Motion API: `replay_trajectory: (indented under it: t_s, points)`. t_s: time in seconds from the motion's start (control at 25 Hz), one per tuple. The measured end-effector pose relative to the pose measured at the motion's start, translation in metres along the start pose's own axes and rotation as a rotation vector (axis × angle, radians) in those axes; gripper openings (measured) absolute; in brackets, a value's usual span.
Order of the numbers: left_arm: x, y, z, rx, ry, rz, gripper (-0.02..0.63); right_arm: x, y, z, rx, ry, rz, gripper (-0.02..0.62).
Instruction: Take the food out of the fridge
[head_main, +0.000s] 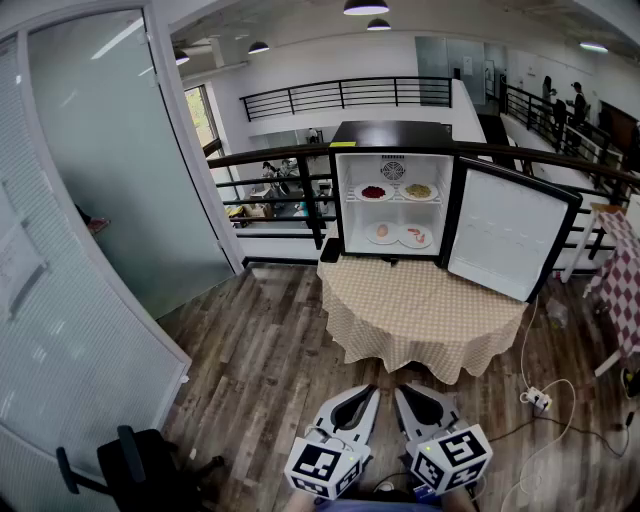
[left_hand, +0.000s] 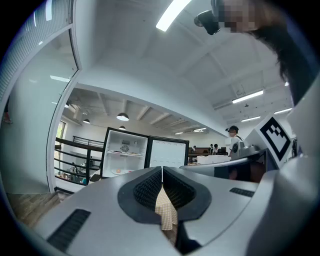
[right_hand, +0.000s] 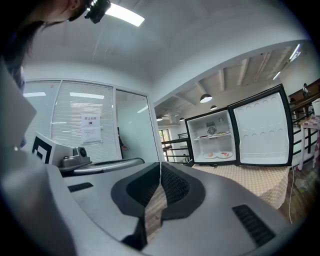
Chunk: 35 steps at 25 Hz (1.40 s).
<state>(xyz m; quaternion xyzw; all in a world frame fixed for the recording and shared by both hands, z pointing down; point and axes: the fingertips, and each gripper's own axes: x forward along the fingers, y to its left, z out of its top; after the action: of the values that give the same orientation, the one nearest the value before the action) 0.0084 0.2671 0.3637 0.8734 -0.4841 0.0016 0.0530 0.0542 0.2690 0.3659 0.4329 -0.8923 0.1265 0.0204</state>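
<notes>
A black mini fridge stands on a round table with a checked cloth, its door swung open to the right. The upper shelf holds a plate of red food and a plate of yellow food. Two more plates sit on the lower shelf. My left gripper and right gripper hover side by side, short of the table's near edge and well away from the fridge. Both are shut with nothing in them. The fridge shows far ahead in both gripper views.
A glass partition runs along the left. A black railing passes behind the fridge. An office chair sits at lower left. A power strip with cables lies on the wooden floor at right, near another checked table.
</notes>
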Motion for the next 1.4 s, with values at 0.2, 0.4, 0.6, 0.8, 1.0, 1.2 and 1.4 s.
replay_trajectory:
  t_s: [0.2, 0.4, 0.6, 0.8, 1.0, 1.2, 1.4]
  points:
    - [-0.001, -0.007, -0.004, 0.016, -0.01, -0.038, 0.02, 0.001, 0.004, -0.005, -0.014, -0.001, 0.016, 0.023]
    - [0.0, -0.01, -0.005, 0.024, -0.004, -0.029, 0.02, -0.004, -0.005, -0.002, -0.01, -0.028, -0.018, 0.023]
    - [0.001, -0.015, -0.01, 0.028, 0.003, -0.04, 0.02, -0.008, -0.011, -0.009, -0.002, -0.025, -0.019, 0.021]
    - [0.005, -0.015, -0.011, 0.026, 0.01, -0.043, 0.02, -0.006, -0.017, -0.012, 0.0, -0.016, -0.018, 0.021]
    - [0.011, -0.012, -0.008, 0.029, 0.02, -0.033, 0.02, -0.002, -0.022, -0.008, 0.023, -0.015, -0.024, 0.021]
    - [0.024, -0.005, -0.015, 0.026, 0.032, -0.034, 0.02, 0.01, -0.033, -0.012, 0.024, -0.006, -0.021, 0.021]
    - [0.046, 0.005, -0.017, 0.018, 0.043, -0.05, 0.02, 0.026, -0.051, -0.01, 0.031, 0.007, -0.043, 0.021]
